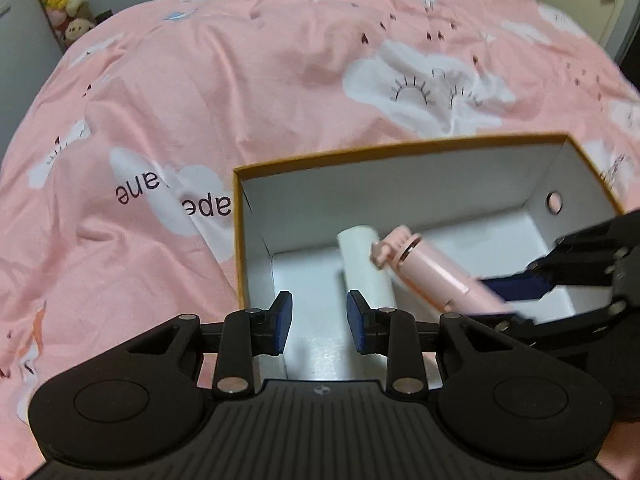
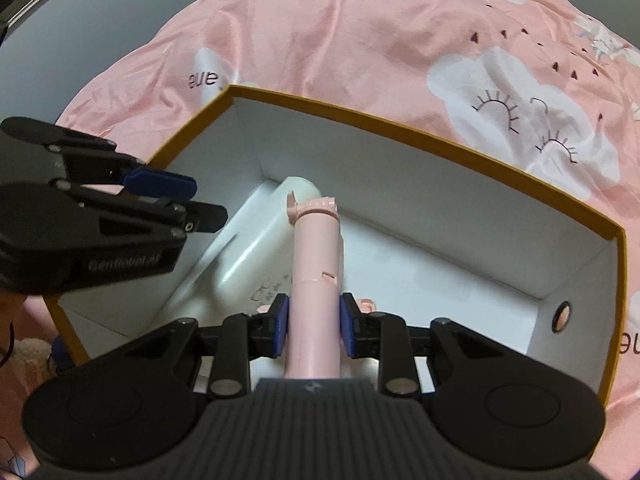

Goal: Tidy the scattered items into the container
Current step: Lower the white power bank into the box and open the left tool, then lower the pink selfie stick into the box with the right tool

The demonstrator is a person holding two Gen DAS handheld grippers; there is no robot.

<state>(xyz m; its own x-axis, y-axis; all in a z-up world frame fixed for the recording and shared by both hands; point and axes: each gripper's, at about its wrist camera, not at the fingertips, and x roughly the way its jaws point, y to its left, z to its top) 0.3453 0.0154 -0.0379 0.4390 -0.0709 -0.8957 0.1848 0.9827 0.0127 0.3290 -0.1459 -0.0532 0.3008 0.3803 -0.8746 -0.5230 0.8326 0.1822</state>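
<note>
Clamping the pink plastic cylinder with the toothed cap (image 2: 316, 264) between the blue pads of the right hand-held gripper (image 2: 314, 326), low over the white-lined, mustard-edged cardboard box (image 2: 420, 130) sitting on the pink cloud-print bed cover (image 2: 360, 32). Hanging just above the box floor, cap end reaching over the white rounded bottle (image 2: 256, 240) already lying inside. Hovering nearby with the left hand-held gripper (image 1: 319, 322), pads apart and gripping nothing, over the near left corner of the box. Risking, on release, a drop onto the curved bottle rather than the flat floor, likely sending the smooth cylinder rolling or knocking the bottle against the wall. Risking also a clash between the two hand-held grippers, crowding the same end of the box, should either swing sideways. Sitting on soft, wrinkled bedding, the light box probably shifting or tipping under any push on its rim. Holding near one end only, so possibly letting the cylinder pivot between the pads.
</note>
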